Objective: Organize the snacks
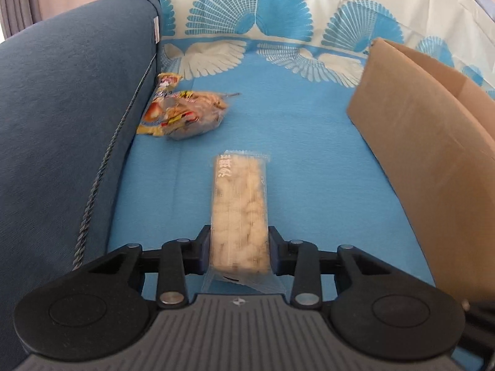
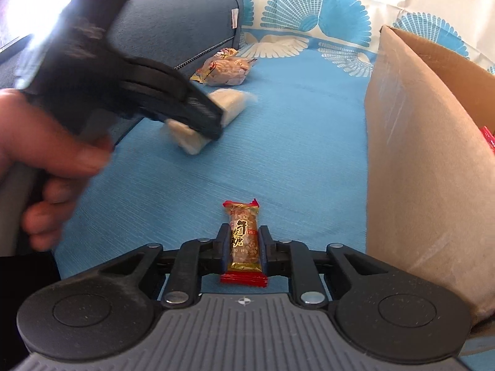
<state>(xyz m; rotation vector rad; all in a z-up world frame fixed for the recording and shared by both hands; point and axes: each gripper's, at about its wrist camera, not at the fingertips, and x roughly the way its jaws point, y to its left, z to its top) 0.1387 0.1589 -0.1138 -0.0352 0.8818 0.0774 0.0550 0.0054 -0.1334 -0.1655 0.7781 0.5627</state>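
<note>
A long pale puffed-rice bar [image 1: 238, 191] in a clear wrapper lies lengthwise on the blue cloth [image 1: 309, 160]. My left gripper [image 1: 239, 247] has its pads pressed against the near end of the bar on both sides. The right wrist view shows the same left gripper [image 2: 213, 123], held by a hand [image 2: 46, 160], clamped on that bar [image 2: 232, 102]. My right gripper [image 2: 245, 244] is shut on a small red-and-gold peanut candy [image 2: 242, 216] just above the cloth. Two or more snack bags [image 1: 182, 111] lie by the cushion.
An open cardboard box [image 1: 417, 142] stands on the right, and a red wrapper [image 2: 488, 139] shows inside it. A blue-grey sofa cushion [image 1: 71, 108] walls off the left. Behind, cream fabric with blue fan prints [image 1: 253, 15] rises up.
</note>
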